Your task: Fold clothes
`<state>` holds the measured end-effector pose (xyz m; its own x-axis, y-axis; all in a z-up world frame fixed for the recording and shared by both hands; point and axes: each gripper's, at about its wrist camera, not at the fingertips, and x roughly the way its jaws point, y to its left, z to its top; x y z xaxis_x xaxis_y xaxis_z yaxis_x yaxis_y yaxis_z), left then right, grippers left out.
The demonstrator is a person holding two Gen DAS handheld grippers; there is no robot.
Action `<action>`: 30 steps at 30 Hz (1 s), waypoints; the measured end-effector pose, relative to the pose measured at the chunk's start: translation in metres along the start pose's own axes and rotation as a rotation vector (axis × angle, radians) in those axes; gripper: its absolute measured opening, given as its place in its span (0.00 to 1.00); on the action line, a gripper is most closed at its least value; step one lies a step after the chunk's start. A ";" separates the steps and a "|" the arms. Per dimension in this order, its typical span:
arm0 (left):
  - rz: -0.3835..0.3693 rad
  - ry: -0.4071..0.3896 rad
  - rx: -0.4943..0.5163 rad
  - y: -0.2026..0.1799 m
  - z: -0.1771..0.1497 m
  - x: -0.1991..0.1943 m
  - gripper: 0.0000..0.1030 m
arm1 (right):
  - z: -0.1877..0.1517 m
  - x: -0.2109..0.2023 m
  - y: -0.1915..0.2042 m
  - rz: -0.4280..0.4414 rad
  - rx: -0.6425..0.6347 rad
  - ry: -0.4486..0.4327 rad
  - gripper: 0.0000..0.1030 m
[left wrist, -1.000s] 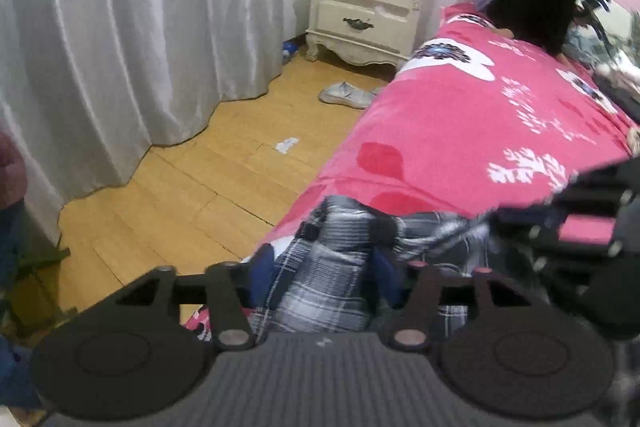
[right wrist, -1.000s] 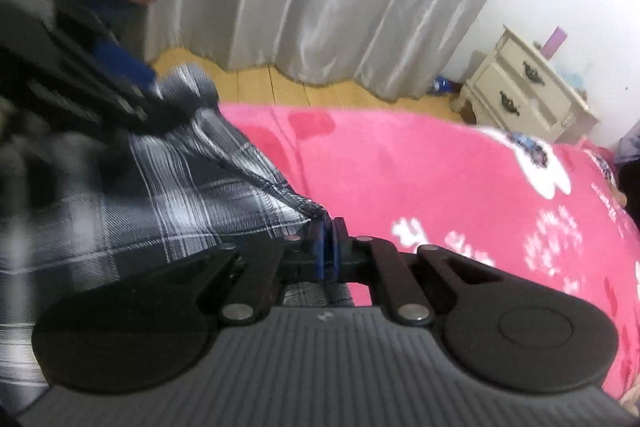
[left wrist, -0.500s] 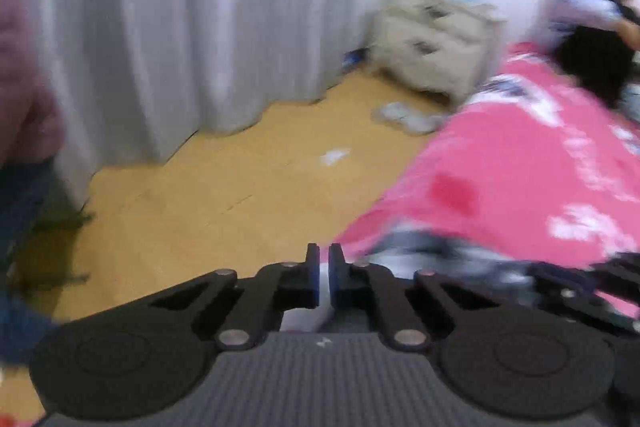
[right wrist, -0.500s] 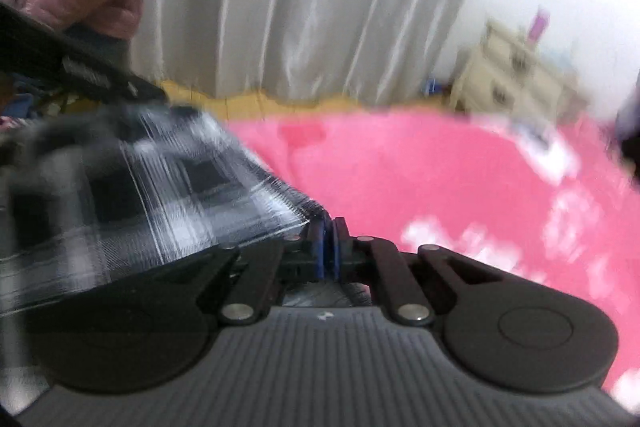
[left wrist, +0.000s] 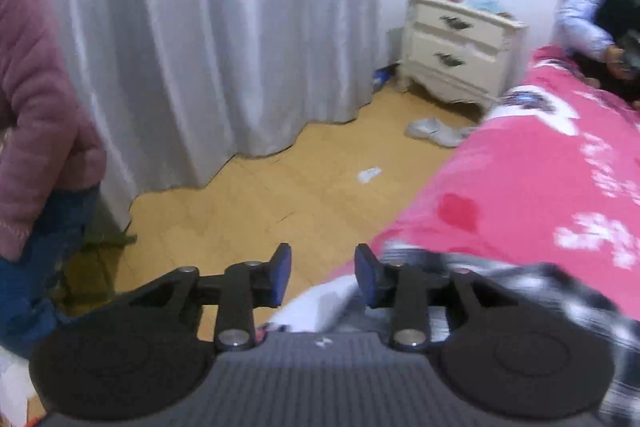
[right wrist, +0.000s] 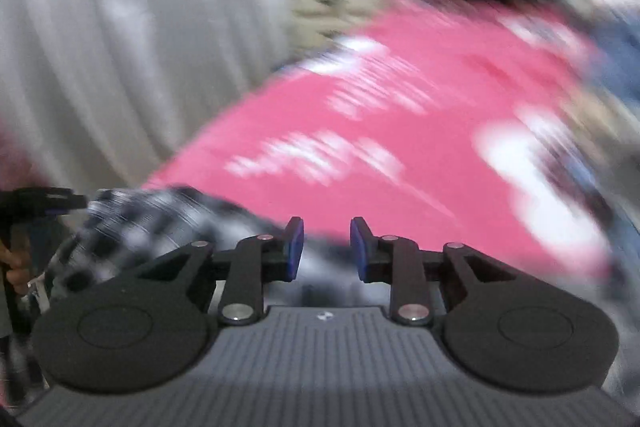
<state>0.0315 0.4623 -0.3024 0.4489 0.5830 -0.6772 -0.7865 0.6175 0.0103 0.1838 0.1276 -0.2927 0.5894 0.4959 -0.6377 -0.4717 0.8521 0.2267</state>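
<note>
A black-and-white plaid garment lies blurred on the near edge of the pink bed, to the right of my left gripper. That gripper's jaws are opening, and no cloth shows between its blue pads. In the right wrist view, which is smeared by motion, the plaid garment lies bunched at the lower left of the bed. My right gripper hangs just past it with its jaws opening and nothing between its pads. The other gripper shows dark at the left edge beside the cloth.
A grey curtain hangs at the left. A cream nightstand with a pink cup stands at the back, slippers on the wooden floor before it. One person in a pink jacket stands left; another person sits on the bed's far end.
Both grippers were shut on the plaid cloth half a second ago and have let go. The right gripper has swung fast and rolled; the cloth has dropped onto the bed's edge.
</note>
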 end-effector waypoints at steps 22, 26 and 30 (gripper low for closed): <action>-0.849 0.113 0.877 -0.372 -0.197 -0.219 0.57 | -0.108 -0.175 -0.389 -0.323 0.955 0.047 0.42; -0.718 0.084 1.081 -0.413 -0.242 -0.222 0.49 | -0.116 -0.169 -0.429 -0.319 1.075 -0.029 0.41; -0.668 0.053 1.130 -0.432 -0.264 -0.219 0.42 | -0.121 -0.156 -0.455 -0.293 1.150 -0.056 0.40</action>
<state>0.1613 -0.0717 -0.3526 0.5733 -0.0103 -0.8193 0.3776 0.8907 0.2531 0.2271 -0.3581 -0.3857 0.6180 0.2398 -0.7487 0.5349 0.5697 0.6240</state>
